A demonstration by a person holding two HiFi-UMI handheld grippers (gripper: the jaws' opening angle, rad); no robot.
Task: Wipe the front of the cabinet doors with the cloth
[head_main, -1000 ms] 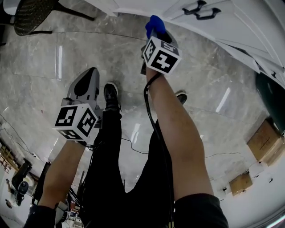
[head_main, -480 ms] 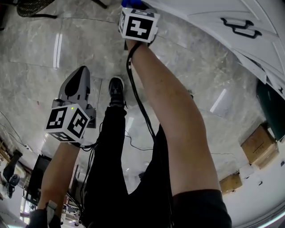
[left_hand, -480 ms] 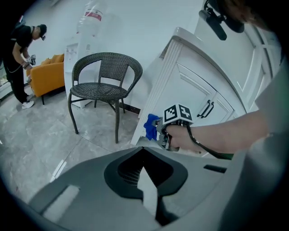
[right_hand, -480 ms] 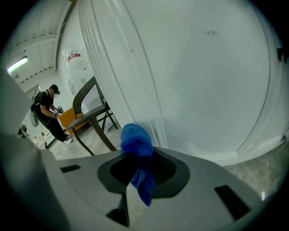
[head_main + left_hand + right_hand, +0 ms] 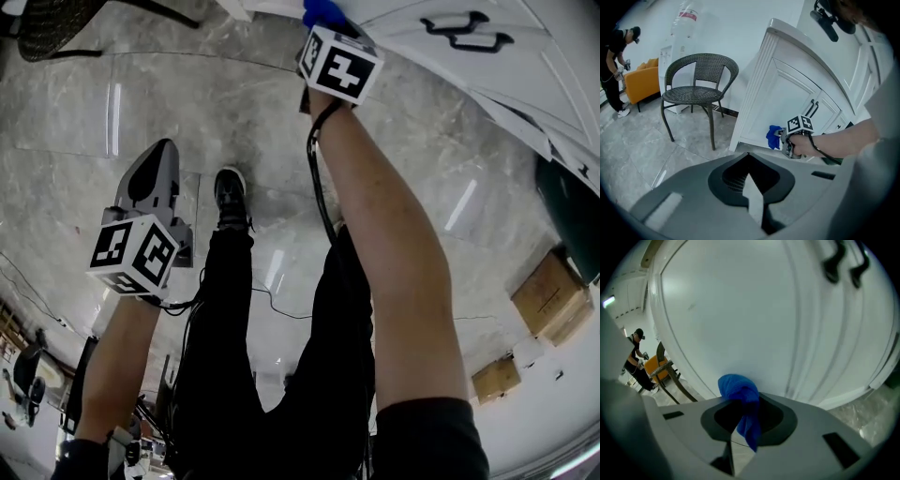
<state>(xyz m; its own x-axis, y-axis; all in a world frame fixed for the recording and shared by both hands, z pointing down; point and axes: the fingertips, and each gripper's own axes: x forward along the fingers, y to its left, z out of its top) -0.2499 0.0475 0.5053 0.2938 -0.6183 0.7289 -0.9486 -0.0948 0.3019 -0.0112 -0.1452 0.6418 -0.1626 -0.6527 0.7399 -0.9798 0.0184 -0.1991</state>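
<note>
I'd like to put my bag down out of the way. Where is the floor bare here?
Bare floor lies between the wicker chair and the left gripper. Crowded at the cabinet door, where the right gripper holds the cloth.

The left gripper [image 5: 161,150] is a smooth grey shell with a dark oval inset, and the right gripper [image 5: 739,418] is the same grey. Each carries a white cube [image 5: 134,255] with black square markers. A black cable [image 5: 317,187] leaves the right cube toward 6 o'clock. The person wears black trousers [image 5: 225,375], a black shoe [image 5: 231,192] and dark short sleeves [image 5: 431,441].
</note>
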